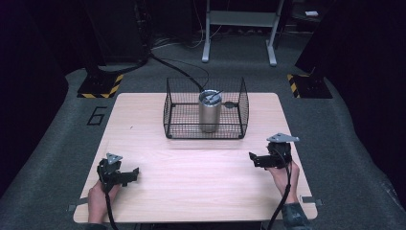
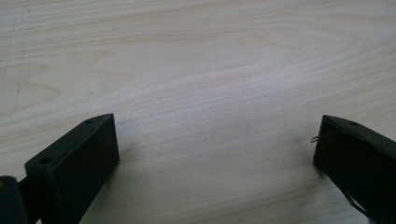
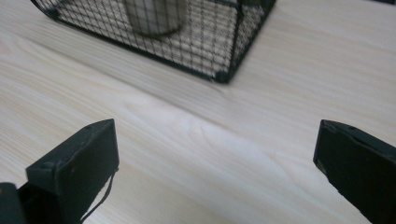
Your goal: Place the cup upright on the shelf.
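A black wire basket (image 1: 206, 125) is seen standing at the far middle of the pale wooden table (image 1: 191, 182); a steel tumbler (image 1: 210, 111) is set upright inside it, and something thin is resting across its lid, though what it is cannot be told. The left gripper (image 1: 131, 175) is held low over the near left of the table, its jaws spread wide with nothing between them; the right gripper (image 1: 253, 159) is held at the near right, jaws likewise wide and empty, and the basket's near corner (image 3: 224, 77) is seen just ahead of it.

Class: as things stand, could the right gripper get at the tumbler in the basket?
Probably yes: the right gripper is open, bare table lies between, and the wire basket is open-topped, so the tumbler is reachable from above.
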The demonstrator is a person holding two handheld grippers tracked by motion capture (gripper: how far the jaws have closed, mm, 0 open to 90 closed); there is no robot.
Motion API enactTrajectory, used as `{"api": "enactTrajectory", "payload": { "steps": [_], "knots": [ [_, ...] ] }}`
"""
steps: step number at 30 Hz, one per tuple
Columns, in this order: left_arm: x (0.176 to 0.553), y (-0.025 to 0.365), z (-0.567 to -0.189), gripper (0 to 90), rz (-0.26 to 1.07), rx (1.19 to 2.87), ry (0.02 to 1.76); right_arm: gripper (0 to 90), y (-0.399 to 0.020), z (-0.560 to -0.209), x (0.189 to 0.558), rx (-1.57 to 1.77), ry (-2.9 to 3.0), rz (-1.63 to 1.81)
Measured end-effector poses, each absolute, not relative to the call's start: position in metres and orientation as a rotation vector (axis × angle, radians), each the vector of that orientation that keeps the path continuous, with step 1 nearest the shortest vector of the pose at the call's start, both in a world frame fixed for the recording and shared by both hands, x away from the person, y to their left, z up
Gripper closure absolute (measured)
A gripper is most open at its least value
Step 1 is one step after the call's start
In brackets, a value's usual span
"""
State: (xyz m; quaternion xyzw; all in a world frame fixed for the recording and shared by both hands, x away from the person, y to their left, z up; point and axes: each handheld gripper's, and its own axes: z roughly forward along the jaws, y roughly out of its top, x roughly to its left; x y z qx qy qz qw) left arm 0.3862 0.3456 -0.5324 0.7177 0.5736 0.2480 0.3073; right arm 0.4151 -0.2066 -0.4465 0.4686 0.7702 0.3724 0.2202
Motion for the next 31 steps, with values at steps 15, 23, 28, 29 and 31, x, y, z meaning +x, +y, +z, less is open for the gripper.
{"api": "enactTrajectory", "payload": {
  "steps": [15, 23, 28, 29, 31],
  "knots": [
    [0.386, 0.346, -0.532, 0.0, 0.656, 1.899, 1.517, 0.0, -0.255, -0.513, 0.383, 1.461, 2.089, 0.881],
    [0.386, 0.345, -0.532, 0.0, 0.655, 1.898, 1.519, 0.0, -0.263, -0.530, 0.373, 1.469, 2.069, 0.892],
    [0.386, 0.345, -0.532, 0.0, 0.655, 1.897, 1.519, 0.0, -0.264, -0.530, 0.373, 1.454, 2.087, 0.888],
    [0.386, 0.345, -0.532, 0.0, 0.655, 1.897, 1.519, 0.0, -0.264, -0.530, 0.373, 1.461, 2.080, 0.890],
    [0.386, 0.345, -0.532, 0.0, 0.655, 1.898, 1.519, 0.0, -0.265, -0.530, 0.373, 1.448, 2.096, 0.889]
  ]
}}
